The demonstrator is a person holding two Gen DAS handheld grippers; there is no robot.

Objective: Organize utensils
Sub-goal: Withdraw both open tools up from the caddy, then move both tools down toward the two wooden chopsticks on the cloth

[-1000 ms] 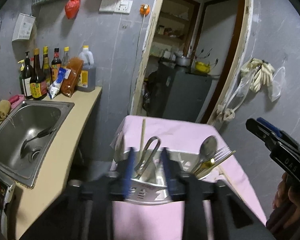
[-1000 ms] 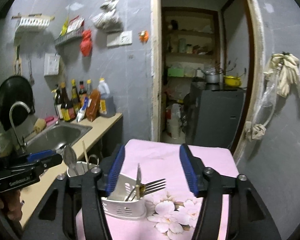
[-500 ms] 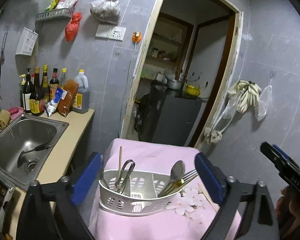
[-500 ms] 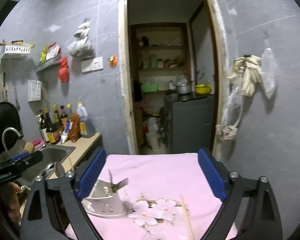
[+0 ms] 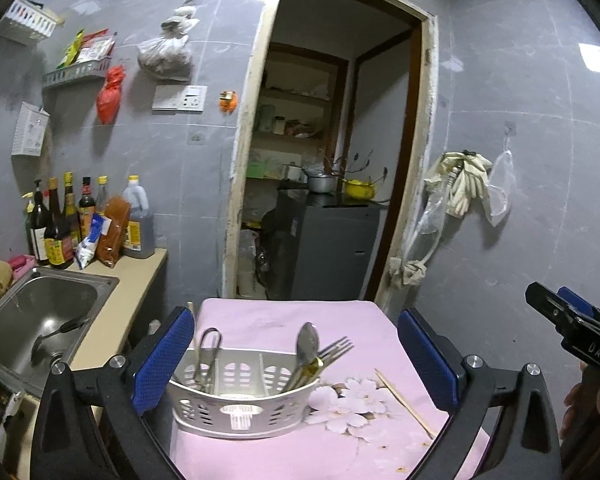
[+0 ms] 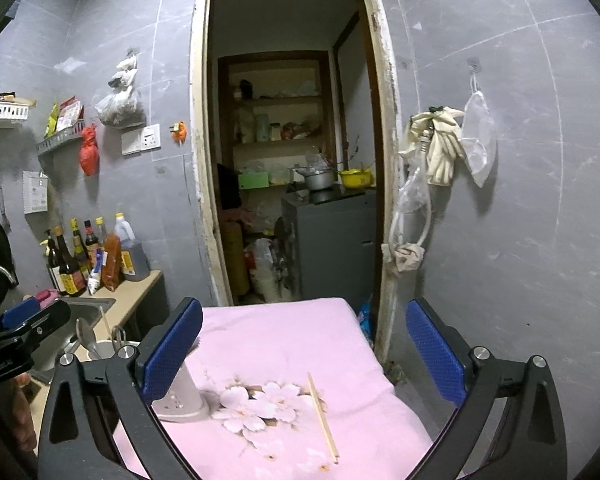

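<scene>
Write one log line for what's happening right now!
left gripper: opening, empty | right gripper: opening, empty | caddy: spoon, fork, tongs | chopstick: loose on cloth

Pink floral cloth (image 5: pixel 284 320), white caddy (image 5: pixel 240 412)

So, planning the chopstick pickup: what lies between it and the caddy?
Only bare pink cloth with printed flowers lies between chopstick and caddy, seen in both views.

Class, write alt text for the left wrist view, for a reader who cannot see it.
A white utensil caddy stands on a pink flowered cloth between the wide-open left gripper fingers, holding tongs, a spoon and a fork. One loose chopstick lies on the cloth beside it.
</scene>
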